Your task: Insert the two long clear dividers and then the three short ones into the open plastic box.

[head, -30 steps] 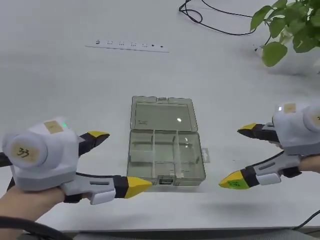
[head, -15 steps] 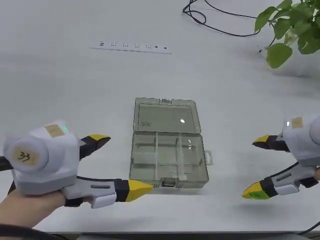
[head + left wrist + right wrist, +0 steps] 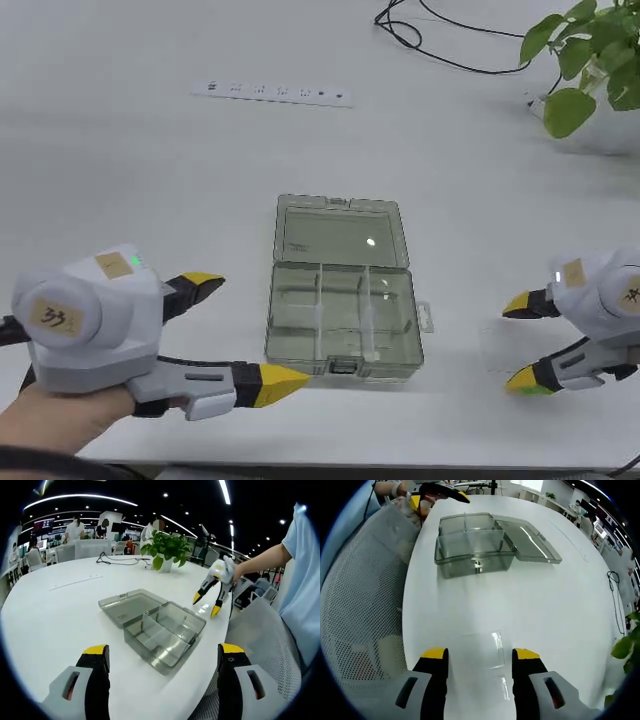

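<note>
- The left gripper (image 3: 257, 331) was held in a hand (image 3: 50, 425) with its fingers (image 3: 95, 656) spread wide apart and nothing between them.
- The open plastic box (image 3: 342, 352) sat on the white worktop (image 3: 150, 200) just ahead of the left fingertips. In the left gripper view it lay in the gap between the two fingers, apart from both.
- Its lid (image 3: 340, 235) lay flat on the far side of the box from the left fingertips, joined to it at the hinge.
- Clear partitions (image 3: 320, 315) stood upright inside the box. I could not tell how many.
- The right gripper (image 3: 512, 345) was also open, with its fingers (image 3: 434, 655) low over the worktop.
- A clear divider (image 3: 480, 650) lay flat on the worktop between the right fingertips and was not clamped. Whether either finger touched it was not clear.
- From the right fingers, the box sat well ahead, with bare worktop between.
- A power strip (image 3: 270, 92), a black cable (image 3: 440, 45) and a potted plant (image 3: 590, 50) sat far beyond both sets of fingers.
</note>
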Demonstrator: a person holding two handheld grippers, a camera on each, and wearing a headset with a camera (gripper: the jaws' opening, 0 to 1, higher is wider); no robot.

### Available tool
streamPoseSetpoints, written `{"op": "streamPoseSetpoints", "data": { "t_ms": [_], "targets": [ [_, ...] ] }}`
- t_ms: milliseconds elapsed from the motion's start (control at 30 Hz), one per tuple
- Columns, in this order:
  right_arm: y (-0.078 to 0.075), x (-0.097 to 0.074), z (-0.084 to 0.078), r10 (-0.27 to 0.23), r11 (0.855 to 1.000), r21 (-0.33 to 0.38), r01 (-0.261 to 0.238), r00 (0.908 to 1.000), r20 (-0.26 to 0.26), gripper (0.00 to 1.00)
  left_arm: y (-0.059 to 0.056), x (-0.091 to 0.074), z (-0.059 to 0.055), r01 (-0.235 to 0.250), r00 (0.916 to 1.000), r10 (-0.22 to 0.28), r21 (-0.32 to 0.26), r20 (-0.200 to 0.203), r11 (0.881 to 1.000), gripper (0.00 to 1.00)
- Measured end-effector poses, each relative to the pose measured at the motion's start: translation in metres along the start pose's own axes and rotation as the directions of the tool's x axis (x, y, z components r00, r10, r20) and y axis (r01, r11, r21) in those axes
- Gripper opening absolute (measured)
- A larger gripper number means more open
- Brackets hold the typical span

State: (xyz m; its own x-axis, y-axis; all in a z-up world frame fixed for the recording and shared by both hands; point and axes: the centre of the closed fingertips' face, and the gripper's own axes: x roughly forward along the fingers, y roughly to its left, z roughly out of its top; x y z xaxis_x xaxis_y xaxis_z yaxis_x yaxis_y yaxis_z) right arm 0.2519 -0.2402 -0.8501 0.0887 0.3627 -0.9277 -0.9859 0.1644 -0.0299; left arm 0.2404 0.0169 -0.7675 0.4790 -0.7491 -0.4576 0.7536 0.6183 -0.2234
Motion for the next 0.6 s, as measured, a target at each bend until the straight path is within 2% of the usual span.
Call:
{"op": "streamPoseSetpoints", "data": {
  "t_ms": [133, 233, 367, 600],
  "targets": [
    [-0.0018, -0.0005, -0.0045, 0.012, 0.997, -0.073, -0.016, 0.9985, -0.054, 0.48, 0.0011, -0.0008, -0.0008, -0.001, 1.0000, 0.001, -0.003, -0.003, 1.000, 0.91],
    [-0.0012, -0.0003, -0.0015, 0.014, 0.997, -0.081, -0.019, 0.9985, -0.053, 0.47, 0.0023, -0.0015, -0.0008, -0.003, 1.0000, 0.003, -0.004, -0.004, 1.000, 0.91],
    [0.0046, 0.0010, -0.0037, 0.055, 0.995, -0.085, -0.060, 0.9964, -0.066, 0.42, 0.0037, -0.0020, -0.0003, -0.004, 1.0000, 0.004, -0.004, -0.001, 1.000, 0.90],
    [0.0034, 0.0017, -0.0018, 0.057, 0.988, -0.138, -0.072, 0.9925, -0.108, 0.35, 0.0048, -0.0028, -0.0002, -0.005, 1.0000, 0.005, -0.003, 0.001, 1.000, 0.90]
  ]
}}
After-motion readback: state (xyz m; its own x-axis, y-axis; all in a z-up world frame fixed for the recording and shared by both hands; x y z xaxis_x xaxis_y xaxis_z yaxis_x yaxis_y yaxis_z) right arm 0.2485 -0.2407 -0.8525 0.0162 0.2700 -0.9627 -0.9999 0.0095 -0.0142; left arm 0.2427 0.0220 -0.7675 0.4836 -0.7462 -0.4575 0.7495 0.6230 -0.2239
